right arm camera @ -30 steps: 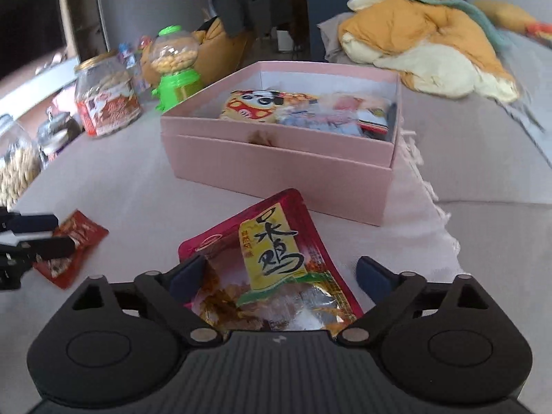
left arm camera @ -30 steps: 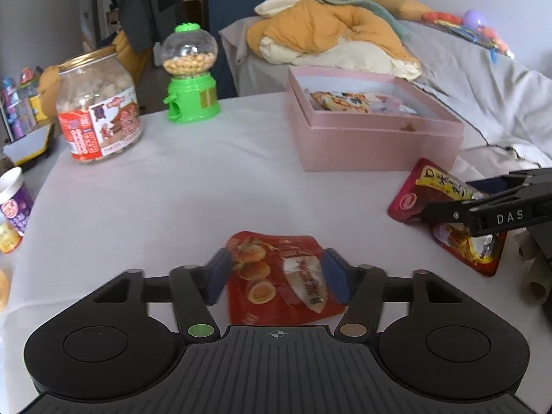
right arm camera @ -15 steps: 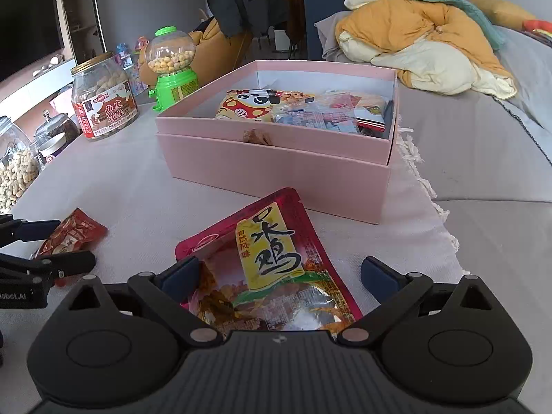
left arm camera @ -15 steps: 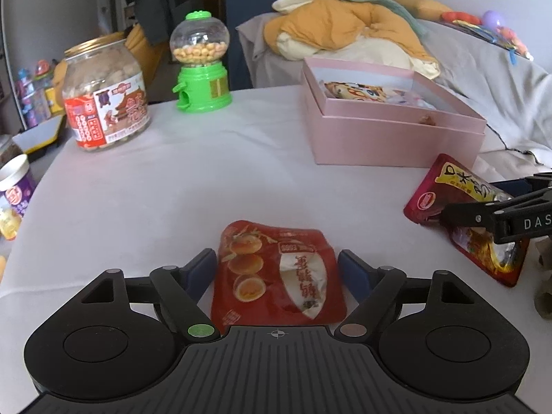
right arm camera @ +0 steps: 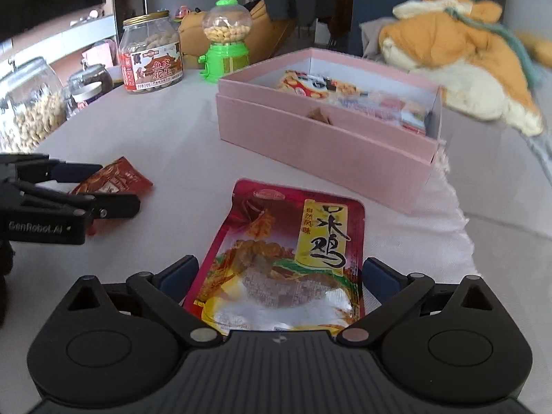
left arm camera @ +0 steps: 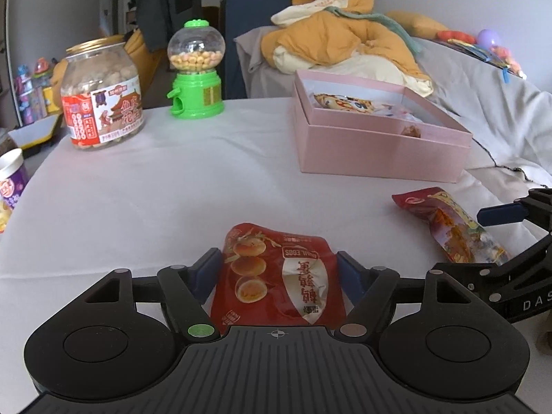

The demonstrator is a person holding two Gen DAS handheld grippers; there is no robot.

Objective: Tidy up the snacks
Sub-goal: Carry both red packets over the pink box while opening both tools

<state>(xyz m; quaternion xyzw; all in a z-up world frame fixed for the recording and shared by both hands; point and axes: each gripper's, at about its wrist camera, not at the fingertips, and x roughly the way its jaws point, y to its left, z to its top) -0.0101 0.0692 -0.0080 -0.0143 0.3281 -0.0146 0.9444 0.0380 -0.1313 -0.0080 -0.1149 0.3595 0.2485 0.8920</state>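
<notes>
Snacks part-fill the pink box; chicken pouch lies between the right gripper fingers, egg pouch between the left gripper fingers; both seemingly unclenched, pre-grasp; next: close, lift, box them.

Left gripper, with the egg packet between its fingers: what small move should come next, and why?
Probably close the left gripper on the red egg packet. Its fingers stand on either side of the packet, which lies flat on the white tablecloth, and a small gap shows on each side. The open pink box lies ahead.
</notes>
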